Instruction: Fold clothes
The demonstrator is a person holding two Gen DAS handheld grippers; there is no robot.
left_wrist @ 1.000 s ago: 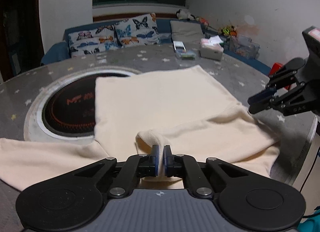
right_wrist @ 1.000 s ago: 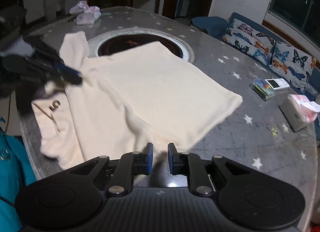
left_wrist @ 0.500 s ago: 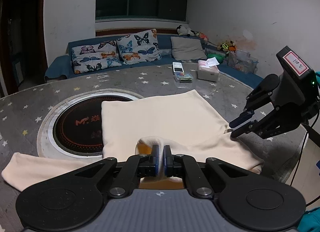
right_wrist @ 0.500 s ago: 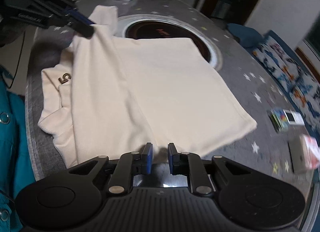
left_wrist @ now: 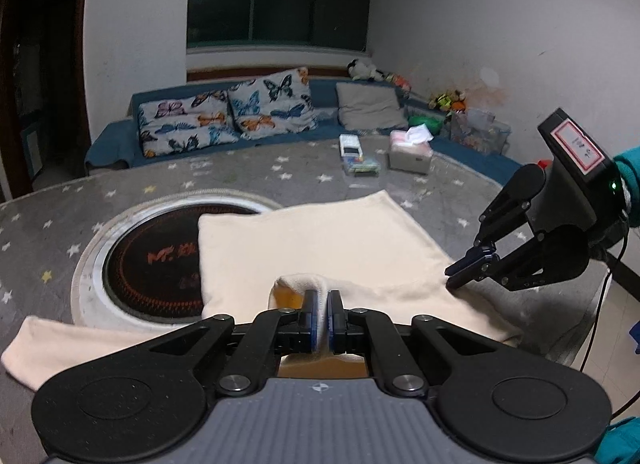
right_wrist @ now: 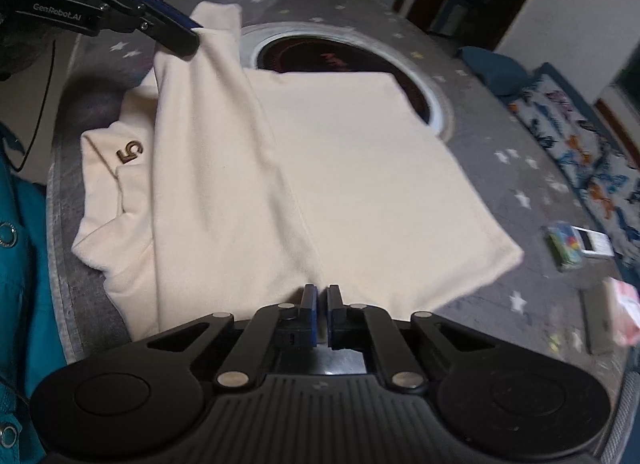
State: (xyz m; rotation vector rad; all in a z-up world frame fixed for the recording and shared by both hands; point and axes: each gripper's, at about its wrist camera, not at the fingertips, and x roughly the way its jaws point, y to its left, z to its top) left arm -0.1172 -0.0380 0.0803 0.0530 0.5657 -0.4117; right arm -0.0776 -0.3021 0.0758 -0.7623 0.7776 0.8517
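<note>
A cream long-sleeved top (left_wrist: pixel 312 248) lies on the round grey table (left_wrist: pixel 120 191), partly over a dark round inset. My left gripper (left_wrist: pixel 322 302) is shut on a fold of the top and lifts it; it also shows in the right wrist view (right_wrist: pixel 188 33), pinching the raised cloth. My right gripper (right_wrist: pixel 322 296) is shut on the top's near edge (right_wrist: pixel 304 272); it also shows in the left wrist view (left_wrist: pixel 466 274), its tips on the cloth at the right. A brown "5" (right_wrist: pixel 130 151) marks the folded part. One sleeve (left_wrist: pixel 80 340) trails left.
A tissue box (left_wrist: pixel 410 151) and a small packet (left_wrist: pixel 358 155) sit at the far side of the table. The dark round inset (left_wrist: pixel 152 264) lies left of the top. A sofa with butterfly cushions (left_wrist: pixel 224 119) stands behind. Teal clothing (right_wrist: pixel 20 264) is by the table edge.
Both grippers have risen and pulled the fold of the top upward. The right gripper's fingers have closed from a small gap onto the cloth edge.
</note>
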